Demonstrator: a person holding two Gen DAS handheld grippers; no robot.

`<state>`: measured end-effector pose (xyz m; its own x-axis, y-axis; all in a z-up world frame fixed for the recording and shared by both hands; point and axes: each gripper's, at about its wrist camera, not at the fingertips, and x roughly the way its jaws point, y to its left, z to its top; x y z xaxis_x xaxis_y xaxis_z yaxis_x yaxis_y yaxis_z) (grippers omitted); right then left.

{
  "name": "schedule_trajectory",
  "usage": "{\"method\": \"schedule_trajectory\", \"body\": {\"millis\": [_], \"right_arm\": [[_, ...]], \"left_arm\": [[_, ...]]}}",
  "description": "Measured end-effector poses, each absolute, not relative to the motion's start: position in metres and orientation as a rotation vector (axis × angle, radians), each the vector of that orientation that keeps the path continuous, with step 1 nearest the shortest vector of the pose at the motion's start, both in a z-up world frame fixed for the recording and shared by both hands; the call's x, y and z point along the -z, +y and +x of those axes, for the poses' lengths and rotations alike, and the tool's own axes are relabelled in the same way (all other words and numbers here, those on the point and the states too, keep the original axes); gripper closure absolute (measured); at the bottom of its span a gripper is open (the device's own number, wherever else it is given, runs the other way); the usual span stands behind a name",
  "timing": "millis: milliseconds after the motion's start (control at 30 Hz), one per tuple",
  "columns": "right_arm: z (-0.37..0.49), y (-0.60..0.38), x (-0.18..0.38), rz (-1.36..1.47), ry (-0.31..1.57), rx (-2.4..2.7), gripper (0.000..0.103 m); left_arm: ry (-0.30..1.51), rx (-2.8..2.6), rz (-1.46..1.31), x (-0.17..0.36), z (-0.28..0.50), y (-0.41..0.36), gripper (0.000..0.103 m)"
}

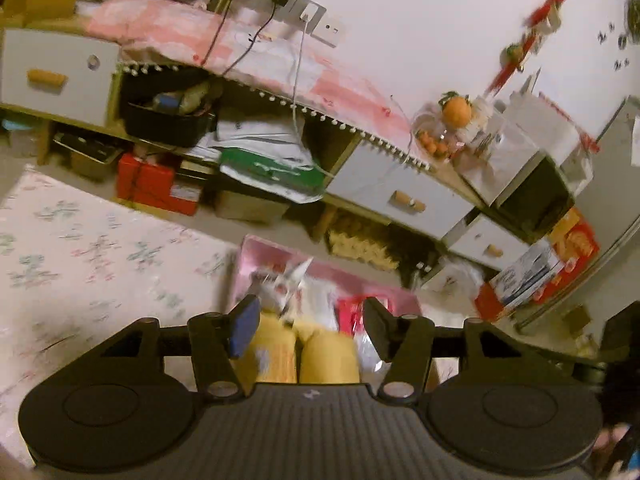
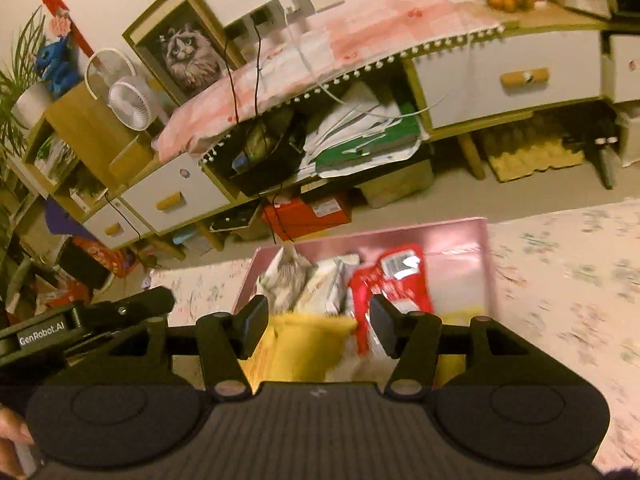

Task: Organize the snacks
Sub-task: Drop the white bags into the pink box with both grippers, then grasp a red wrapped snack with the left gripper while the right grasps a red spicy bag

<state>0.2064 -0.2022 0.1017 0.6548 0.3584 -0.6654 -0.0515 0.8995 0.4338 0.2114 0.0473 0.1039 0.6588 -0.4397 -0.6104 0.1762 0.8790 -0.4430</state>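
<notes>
- Left gripper [image 1: 310, 326]: jaws spread wide, nothing between the pads. Hangs over the near end of the pink box [image 1: 256, 252].
- Right gripper [image 2: 318, 326]: also spread wide, nothing pinched. Same spot from the other side, over the near end of the pink box [image 2: 460, 240].
- Left gripper body [image 2: 86, 322] shows at the left edge of the right wrist view, close beside the right one.
- Pink box sits on the floral cloth [image 1: 80, 248], open top, snacks piled inside.
- Yellow packs [image 1: 320, 354] lie at the near end, directly under both sets of jaws; in the right view the yellow pack [image 2: 308, 344] is smeared by motion blur.
- Red snack bag [image 2: 394, 284] lies right of centre in the box, partly behind the right finger. Same red bag [image 1: 350, 314] is barely visible in the left view.
- White wrappers [image 2: 288, 276] and a cream pack [image 2: 326, 286] are stacked at the far end of the box, touching each other.
- Cannot tell whether either gripper touches the yellow packs; no clear contact.
- Background: low cabinet [image 2: 516, 80] with white drawers, pink runner [image 2: 320, 48] on top, small white fan [image 2: 130, 106], framed cat picture [image 2: 184, 52].
- Red shoebox [image 2: 308, 212] sits under the cabinet, well behind the pink box.
</notes>
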Motion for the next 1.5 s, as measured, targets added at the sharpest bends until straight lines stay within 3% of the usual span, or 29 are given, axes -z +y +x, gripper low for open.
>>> {"method": "schedule_trajectory", "body": {"millis": [233,500,1033,1333,1367,1500], "right_arm": [[0.158,-0.193,-0.125,0.378,0.894,-0.212,0.048],[0.108,-0.169,-0.125,0.273,0.897,-0.255,0.027],[0.103,-0.160,-0.093,0.124,0.956,-0.249,0.037],[0.104,-0.164,-0.081,0.098,0.992,-0.243,0.045],[0.105,-0.164,-0.079,0.090,0.997,-0.239,0.046],[0.108,-0.164,-0.070,0.079,1.023,-0.246,0.048]], "left_arm": [[0.766,0.333,-0.297,-0.124,0.136,0.052,0.025],[0.845,0.281,-0.224,-0.089,0.089,0.064,0.024],[1.051,0.120,-0.318,-0.018,0.108,0.089,0.025],[1.093,0.124,-0.276,0.007,0.117,0.083,0.055],[1.088,0.124,-0.253,0.007,0.117,0.080,0.062],[1.092,0.116,-0.271,0.005,0.120,0.083,0.067]]}}
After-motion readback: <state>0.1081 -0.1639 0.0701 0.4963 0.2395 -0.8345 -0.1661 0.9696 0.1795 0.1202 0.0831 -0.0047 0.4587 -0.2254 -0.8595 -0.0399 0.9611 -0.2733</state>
